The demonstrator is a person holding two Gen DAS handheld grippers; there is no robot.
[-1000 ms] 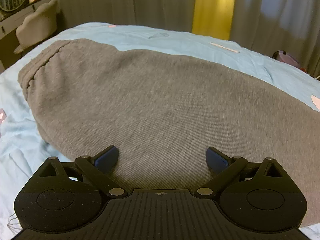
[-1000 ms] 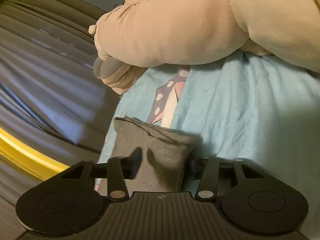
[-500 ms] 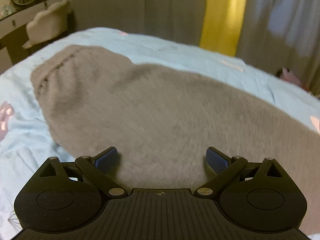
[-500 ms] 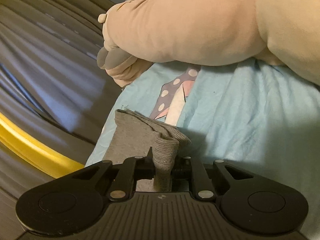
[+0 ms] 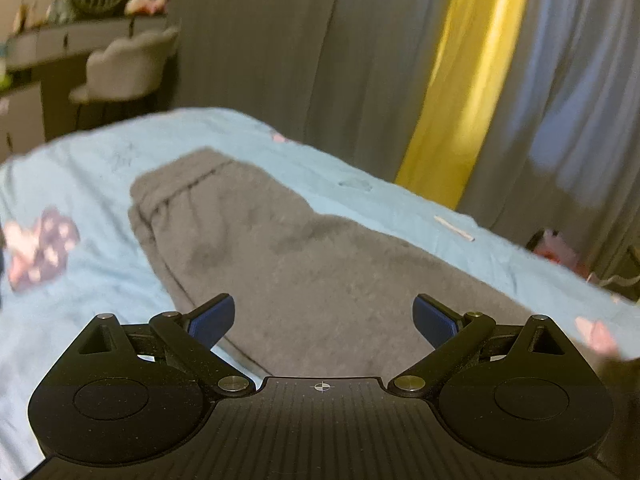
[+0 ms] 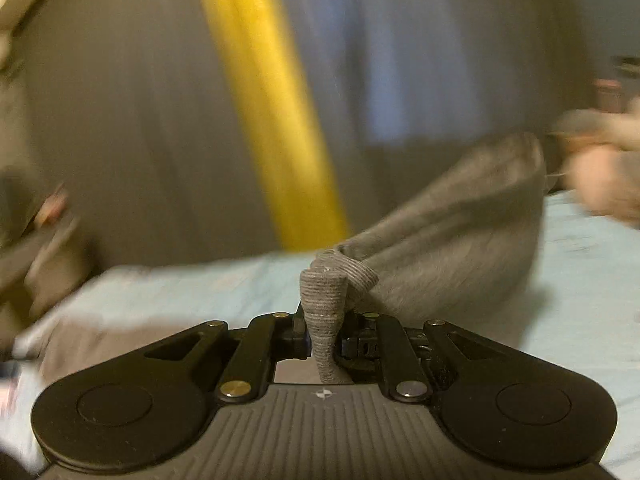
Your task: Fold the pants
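Now, in your left wrist view, the left gripper (image 5: 323,322) hangs released over the grey knit pants (image 5: 304,264) spread on the light-blue bed (image 5: 80,304). In your right wrist view, the right gripper (image 6: 325,340) is clenched on their ribbed cuff (image 6: 324,300), raised off the bed.

Grey pants (image 5: 304,256), ribbed cuff (image 6: 326,308); light-blue sheet (image 5: 80,168), pink-purple spotted print (image 5: 38,248); grey curtain (image 5: 280,48), yellow stripe (image 5: 468,80).

One pants (image 5: 304,264), two hand-held grippers (image 5: 323,322)
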